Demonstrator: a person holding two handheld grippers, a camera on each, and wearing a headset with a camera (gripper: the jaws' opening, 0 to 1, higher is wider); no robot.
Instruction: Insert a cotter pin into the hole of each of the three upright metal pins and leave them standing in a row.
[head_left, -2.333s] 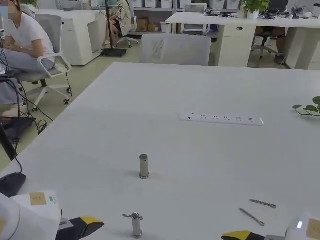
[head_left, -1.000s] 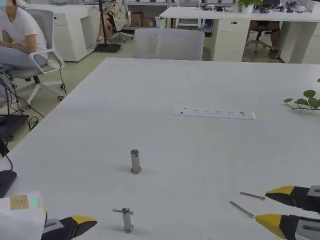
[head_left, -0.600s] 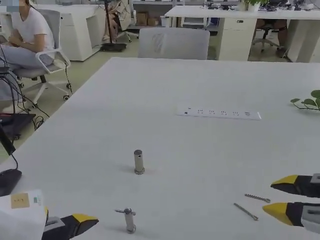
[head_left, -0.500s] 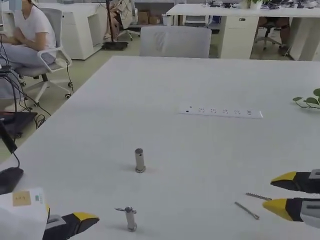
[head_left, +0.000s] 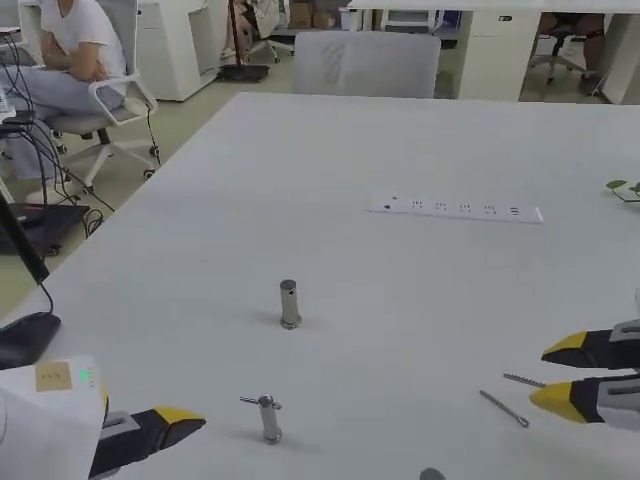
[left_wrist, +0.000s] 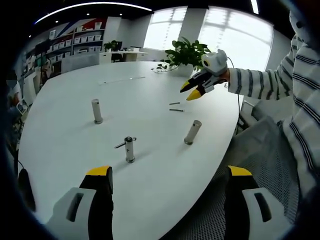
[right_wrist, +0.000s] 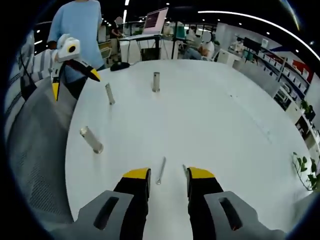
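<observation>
The right gripper (right_wrist: 167, 179), narrowly parted, hovered just behind a cotter pin (right_wrist: 161, 171) on the tabletop (right_wrist: 200, 115). The left gripper (left_wrist: 169, 174) gaped wide, holding nothing.

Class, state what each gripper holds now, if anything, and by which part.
Nothing: the left gripper and right gripper are open; a thin metal cotter pin lies loose.

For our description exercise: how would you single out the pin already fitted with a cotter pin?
Start at the white table. Near its front edge, by the left gripper, stands a metal pin. Unlike the bare pin behind, a thin wire crosses its top.
</observation>
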